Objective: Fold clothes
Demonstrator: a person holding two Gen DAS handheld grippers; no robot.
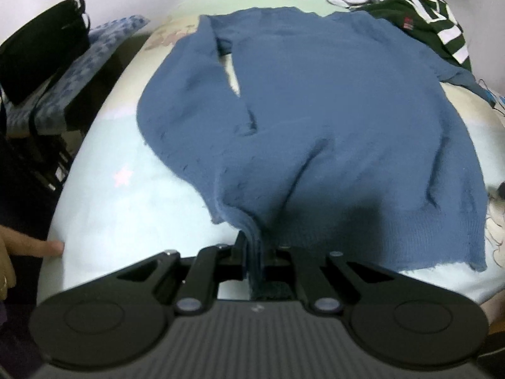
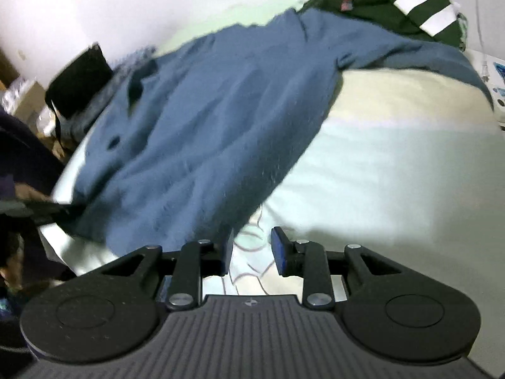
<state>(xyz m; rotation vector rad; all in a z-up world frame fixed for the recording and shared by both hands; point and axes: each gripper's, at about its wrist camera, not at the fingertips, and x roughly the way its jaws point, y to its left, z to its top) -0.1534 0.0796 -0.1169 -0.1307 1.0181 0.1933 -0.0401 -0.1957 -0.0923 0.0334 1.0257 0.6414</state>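
Left hand-held gripper (image 1: 252, 252) pinches blue sweater (image 1: 315, 110) hem; right hand-held gripper (image 2: 252, 249) gapes beside it

Pale bed (image 1: 132, 208), blue sweater (image 1: 331, 110) spread, green striped garment (image 1: 419, 22) behind

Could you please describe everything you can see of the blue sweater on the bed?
The blue sweater is a soft, fuzzy-looking knit with a ribbed hem, spread mostly flat but wrinkled on the pale bed sheet. One sleeve lies folded along its side; the far sleeve trails toward the green striped garment, which touches it at the top. The left gripper pinches a bunched part of its near hem. The open right gripper sits at its other hem corner, holding nothing.
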